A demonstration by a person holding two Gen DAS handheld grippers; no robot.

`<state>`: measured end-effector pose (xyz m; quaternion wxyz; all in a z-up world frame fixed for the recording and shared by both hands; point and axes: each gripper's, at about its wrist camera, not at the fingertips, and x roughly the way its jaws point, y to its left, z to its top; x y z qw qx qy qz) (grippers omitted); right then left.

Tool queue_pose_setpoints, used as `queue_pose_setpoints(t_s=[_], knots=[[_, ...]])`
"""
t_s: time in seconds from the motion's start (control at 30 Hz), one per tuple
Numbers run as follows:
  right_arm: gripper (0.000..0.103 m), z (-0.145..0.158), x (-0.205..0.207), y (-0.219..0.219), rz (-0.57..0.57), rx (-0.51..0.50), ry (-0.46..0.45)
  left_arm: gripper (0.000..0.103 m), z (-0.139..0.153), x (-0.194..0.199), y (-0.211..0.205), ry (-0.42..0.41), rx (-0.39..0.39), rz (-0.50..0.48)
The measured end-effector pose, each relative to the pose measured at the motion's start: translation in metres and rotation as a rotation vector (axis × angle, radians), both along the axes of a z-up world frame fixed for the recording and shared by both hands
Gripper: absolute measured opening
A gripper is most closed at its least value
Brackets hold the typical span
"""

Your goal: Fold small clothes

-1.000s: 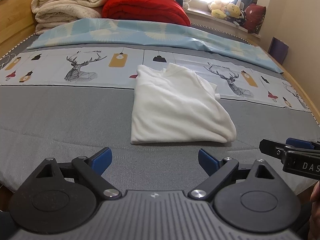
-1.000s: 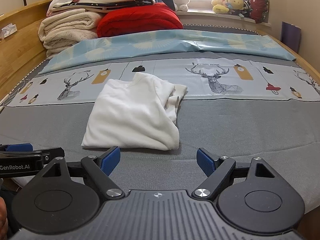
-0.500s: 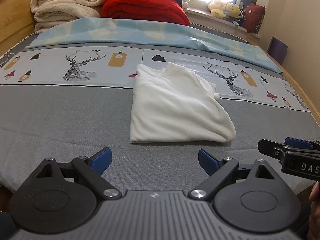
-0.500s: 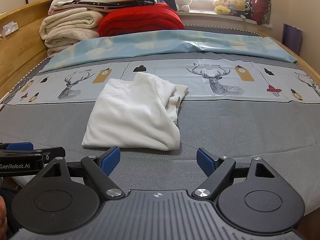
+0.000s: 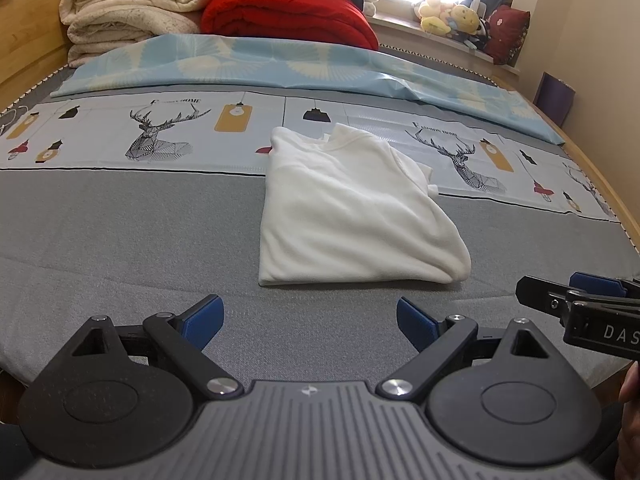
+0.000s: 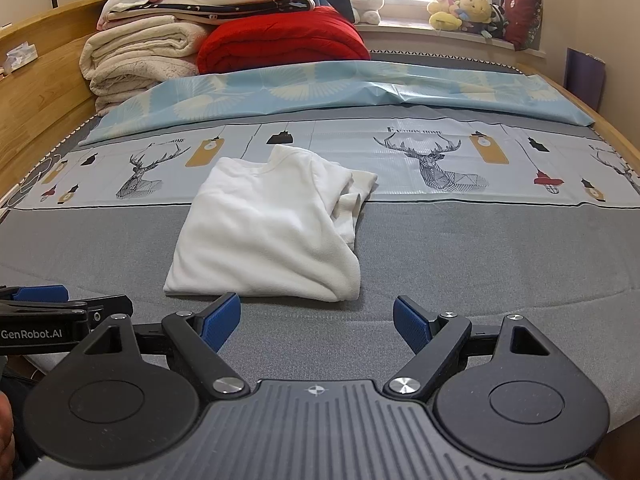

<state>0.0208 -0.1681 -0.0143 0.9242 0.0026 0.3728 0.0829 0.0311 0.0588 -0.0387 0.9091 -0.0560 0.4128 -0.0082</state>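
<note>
Daylight is coming through a window behind a bed [image 5: 120, 240] whose grey cover is taking up most of both views. Across the cover a pale strip printed with deer [image 6: 436, 160] is lying, and beyond it a light blue sheet [image 5: 280, 64] is spread from side to side. Folded cream blankets [image 5: 132, 12] and a red quilt [image 6: 280, 40] are stacked at the far left, and soft toys [image 6: 464, 10] are sitting on the sill.

A white garment [image 5: 344, 212] is lying folded on the grey cover near the middle, its far end reaching onto the deer strip and a bunched sleeve [image 6: 352, 196] showing along its right side. Nothing is resting on it, and nothing is standing between it and the grippers.

The left gripper [image 5: 310, 322] is being held just short of the garment's near edge, its blue pads spread wide with only bare cover between them. The right gripper [image 6: 318, 322] is likewise being held released and empty, just before the garment's near right corner. Each gripper is seen from the other's camera at the frame edge, side by side and apart.

Open grey cover is lying on both sides of the garment, wider on the left; a wooden bed frame [image 6: 36, 96] is bounding the left side.
</note>
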Motion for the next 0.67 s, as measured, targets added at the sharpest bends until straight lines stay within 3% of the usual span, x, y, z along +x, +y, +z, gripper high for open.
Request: queue_pose_setpoints(t_s=[0.67], knots=[[0.084, 0.0006, -0.0003, 0.0002, 0.006, -0.004, -0.001, 0.096, -0.0009, 0.0002, 0.0006, 0.002, 0.0, -0.007]])
